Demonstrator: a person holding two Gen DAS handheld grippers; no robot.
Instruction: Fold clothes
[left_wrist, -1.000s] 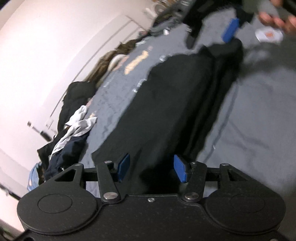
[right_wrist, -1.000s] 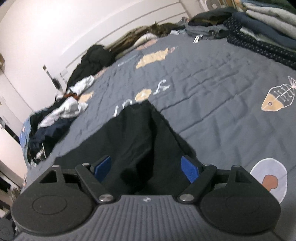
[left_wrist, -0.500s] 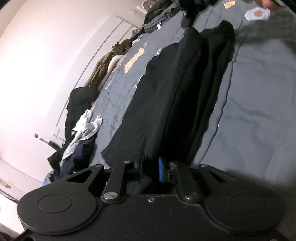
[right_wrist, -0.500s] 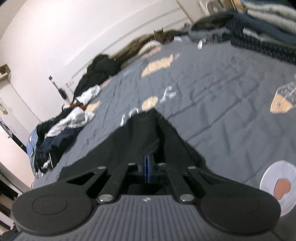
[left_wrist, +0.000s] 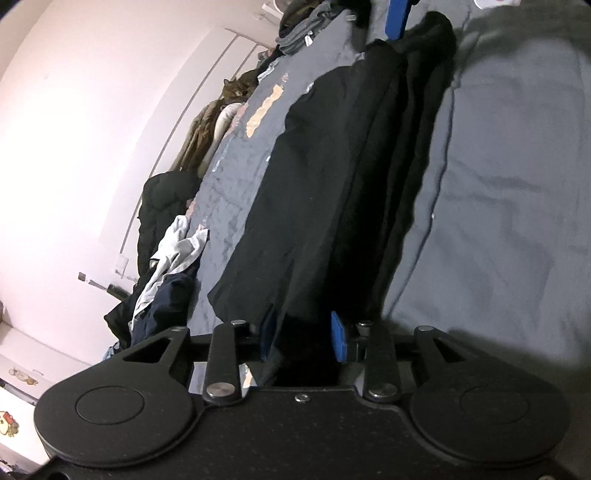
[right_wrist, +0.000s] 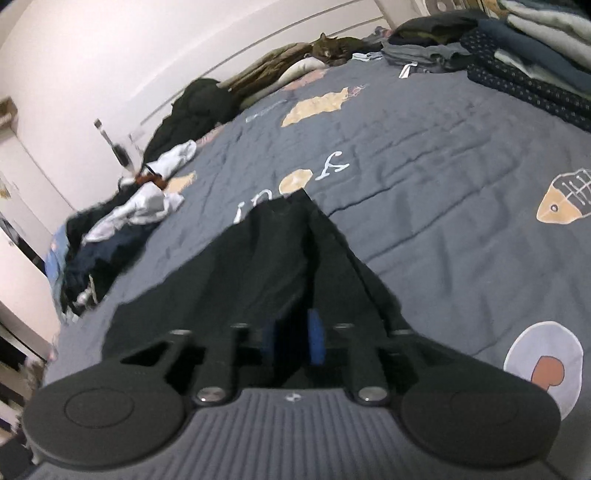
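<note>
A black garment (left_wrist: 332, 166) lies folded lengthwise in a long strip on the grey bedspread (left_wrist: 517, 184). My left gripper (left_wrist: 303, 336) is at its near end. The jaws are opening, with black cloth between the blue pads (left_wrist: 338, 338) and draped over the left one. At the strip's far end, a blue pad (left_wrist: 397, 18) of my right gripper shows. In the right wrist view the same garment (right_wrist: 258, 258) runs away from my right gripper (right_wrist: 293, 339). Those jaws are opening too, a fold of dark cloth in the gap between them.
A heap of unfolded clothes (right_wrist: 122, 221) lies along the bed's left edge by the wall. Folded stacks (right_wrist: 535, 55) stand at the far right. A cat (right_wrist: 332, 48) rests at the bed's head. The bedspread (right_wrist: 443, 166) carries fish prints.
Both grippers went from wide open to shut on the garment's ends, and their jaws have now parted again. The garment has been drawn into a narrower, straighter strip. The left view has tilted slightly.
</note>
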